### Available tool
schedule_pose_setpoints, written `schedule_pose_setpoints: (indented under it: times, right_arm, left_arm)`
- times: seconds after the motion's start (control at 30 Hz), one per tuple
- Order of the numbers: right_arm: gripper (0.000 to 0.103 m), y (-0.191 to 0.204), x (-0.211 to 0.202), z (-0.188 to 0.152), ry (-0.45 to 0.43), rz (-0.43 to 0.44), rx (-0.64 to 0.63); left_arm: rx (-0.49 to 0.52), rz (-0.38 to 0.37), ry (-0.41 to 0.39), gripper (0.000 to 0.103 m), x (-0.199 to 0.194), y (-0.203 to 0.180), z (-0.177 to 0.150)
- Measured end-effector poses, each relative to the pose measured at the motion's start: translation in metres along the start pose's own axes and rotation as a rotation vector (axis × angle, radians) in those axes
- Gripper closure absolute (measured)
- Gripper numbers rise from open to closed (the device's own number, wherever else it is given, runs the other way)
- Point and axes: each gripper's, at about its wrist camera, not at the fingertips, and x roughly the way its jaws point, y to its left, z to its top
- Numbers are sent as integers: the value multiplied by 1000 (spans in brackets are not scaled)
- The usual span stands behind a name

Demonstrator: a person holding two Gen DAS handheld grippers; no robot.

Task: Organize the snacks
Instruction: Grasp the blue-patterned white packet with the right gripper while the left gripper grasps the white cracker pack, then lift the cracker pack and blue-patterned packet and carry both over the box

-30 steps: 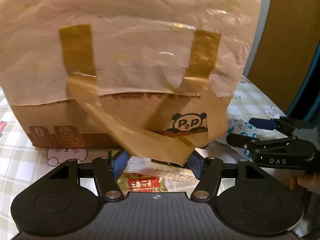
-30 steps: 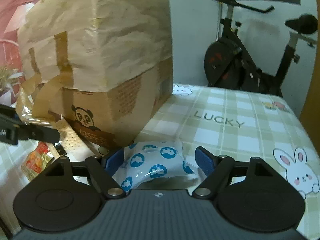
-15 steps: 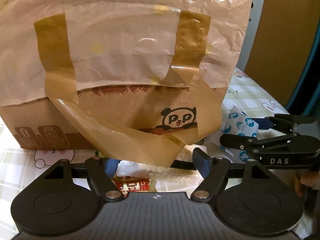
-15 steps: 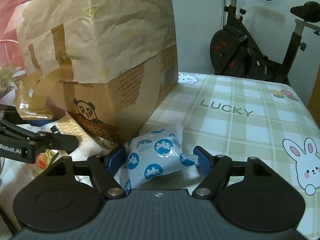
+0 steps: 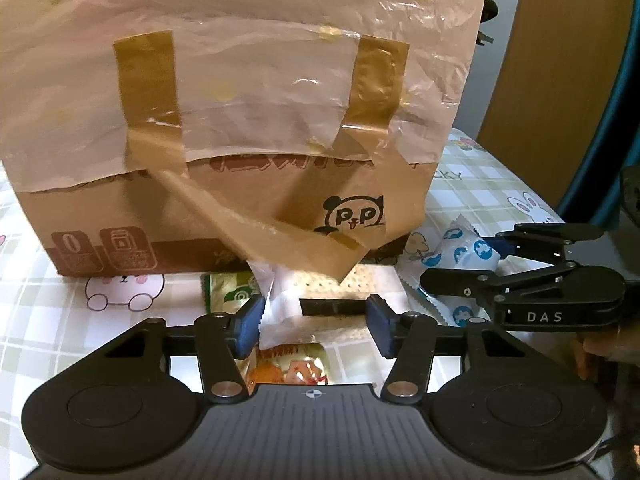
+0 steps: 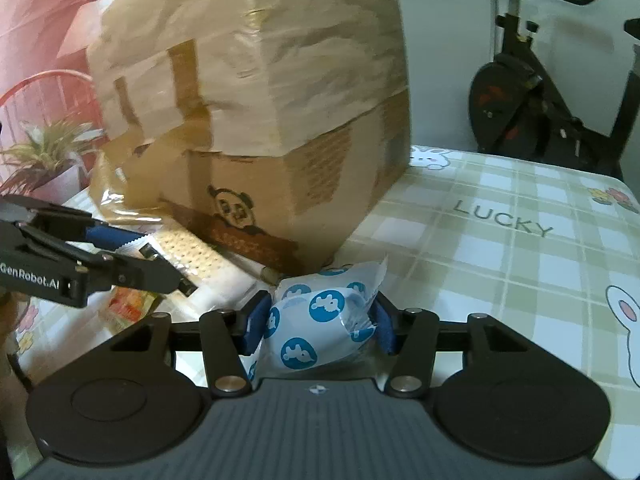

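Observation:
A big cardboard box (image 5: 224, 216) with a panda logo, tape and a plastic liner stands on the checked tablecloth; it also shows in the right wrist view (image 6: 280, 184). My right gripper (image 6: 318, 322) is shut on a white snack packet with blue dots (image 6: 320, 320), held just off the cloth beside the box corner; the packet shows in the left wrist view (image 5: 460, 252). My left gripper (image 5: 314, 322) stands open around a white cracker packet (image 5: 320, 300) lying in front of the box. An orange snack packet (image 5: 292, 364) lies under it.
A green snack packet (image 5: 228, 292) lies against the box front. A loose strip of brown tape (image 5: 280, 240) hangs off the box. An exercise bike (image 6: 540, 92) stands behind the table. A potted plant (image 6: 44, 152) is at the left.
My right gripper has closed on the blue-dotted packet and lifted it slightly. My left gripper has drawn back and down, so the cracker packet shows between its fingers.

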Motion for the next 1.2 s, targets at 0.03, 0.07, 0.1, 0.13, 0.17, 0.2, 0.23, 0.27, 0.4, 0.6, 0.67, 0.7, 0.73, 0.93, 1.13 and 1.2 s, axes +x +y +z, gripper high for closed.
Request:
schedule_pose_setpoints:
  times: [0.03,0.07,0.1,0.13,0.17,0.2,0.23,0.27,0.4,0.6,0.67,0.7,0.73,0.93,1.13,1.2]
  right_arm:
    - [47,1,1,0,1,3,-6]
    - [47,2,1,0,2,3,-8]
    - [47,2,2,0,2,2,-9]
    - [47,3,2,0,3,1,-7]
    - [47,3,3,0,4,-2,-3]
    - [47,3,2,-1,6,-5,-2]
    - [47,4,2,-1,8,-10,-1]
    - [47,5,2,-1,11,-18,0]
    - [48,13,3,3,43,-52,6]
    - [49,38,5,6,64,-82,21]
    - [49,44,7,7,70,-89,23]
    - [49,47,7,8,75,-92,24]
    - [49,50,8,9,79,-90,28]
    - [49,66,15,10,85,-89,47]
    - [49,86,22,12,88,-90,51]
    - [49,91,23,12,89,-94,58]
  left_arm:
    - [-6,-4,3,46,0,1,-1]
    - [-11,-8,4,46,0,2,-2]
    - [-15,-11,4,47,0,2,-3]
    - [-16,-14,4,48,1,5,-3]
    - [-15,-16,2,48,1,5,-3]
    - [-13,-17,0,49,1,5,-4]
    - [-11,-18,-1,49,-7,10,-3]
    - [-10,-21,-2,49,-7,11,-4]
    - [-20,-38,-4,51,-11,17,-5]
    - [-20,-32,-9,51,-17,25,-8]
    - [-33,-33,-13,51,-20,30,-9]
    - [-41,-35,-14,51,-21,32,-10]
    - [-49,-34,-15,51,-22,35,-11]
    - [-86,-27,-10,46,-25,50,-15]
    - [-136,-57,20,41,-25,71,-21]
    - [-156,-73,33,42,-27,78,-23]
